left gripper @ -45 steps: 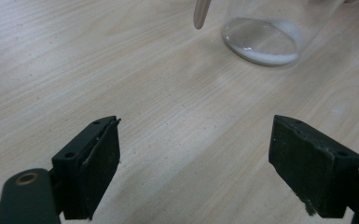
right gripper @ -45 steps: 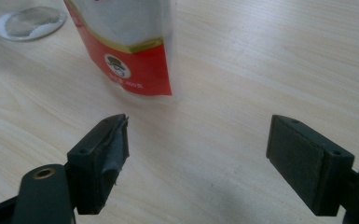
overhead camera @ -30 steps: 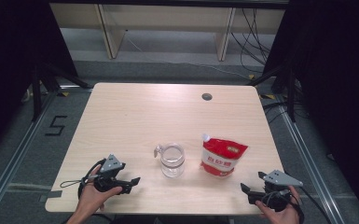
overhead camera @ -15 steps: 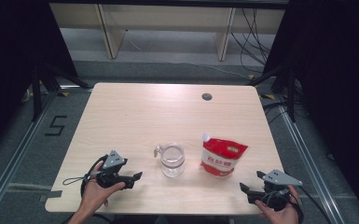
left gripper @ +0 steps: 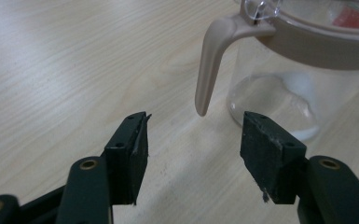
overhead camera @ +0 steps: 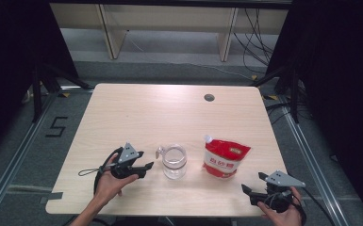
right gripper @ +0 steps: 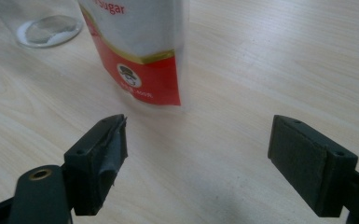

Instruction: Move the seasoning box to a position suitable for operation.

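Clear glass jug (left gripper: pixel 303 70), curved beige handle — your left gripper (left gripper: pixel 193 140) gapes just short of it; right gripper (right gripper: pixel 198 154) spread wide before the glossy red sugar pouch (right gripper: pixel 140 51).

Lab: black curtains (overhead camera: pixel 9 56), trailing cables (overhead camera: pixel 254 28), floor rails (overhead camera: pixel 14 169)

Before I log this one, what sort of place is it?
Probably a lab recording station, not a kitchen: a bare wooden table ringed by black curtains, a floor marking "5", and loose cables behind.
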Demonstrator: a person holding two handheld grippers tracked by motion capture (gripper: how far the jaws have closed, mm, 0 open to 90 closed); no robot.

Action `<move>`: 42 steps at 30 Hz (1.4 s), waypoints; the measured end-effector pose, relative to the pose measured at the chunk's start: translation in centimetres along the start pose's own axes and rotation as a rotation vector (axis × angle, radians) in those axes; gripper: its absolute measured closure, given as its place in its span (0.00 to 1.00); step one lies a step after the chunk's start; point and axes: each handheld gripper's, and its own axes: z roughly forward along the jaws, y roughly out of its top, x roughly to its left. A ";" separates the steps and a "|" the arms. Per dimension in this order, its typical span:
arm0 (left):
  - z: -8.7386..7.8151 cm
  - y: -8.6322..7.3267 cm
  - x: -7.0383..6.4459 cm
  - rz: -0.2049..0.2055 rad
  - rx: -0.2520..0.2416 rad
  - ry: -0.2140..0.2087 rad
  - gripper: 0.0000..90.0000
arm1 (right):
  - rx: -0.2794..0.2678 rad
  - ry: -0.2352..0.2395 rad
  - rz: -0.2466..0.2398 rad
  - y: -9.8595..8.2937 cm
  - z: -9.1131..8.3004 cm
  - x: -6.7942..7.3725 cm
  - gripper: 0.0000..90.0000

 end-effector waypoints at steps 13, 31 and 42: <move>2.2 1.5 -0.3 0.049 -0.012 -0.005 0.56 | -0.004 0.014 -0.019 0.0 0.1 0.3 0.22; 4.0 2.1 -0.9 0.133 -0.016 -0.008 0.77 | -0.007 0.034 -0.053 0.2 0.5 0.3 0.22; 3.1 1.7 -0.6 0.116 -0.012 -0.009 0.89 | -0.008 0.028 -0.039 0.1 0.3 0.4 0.22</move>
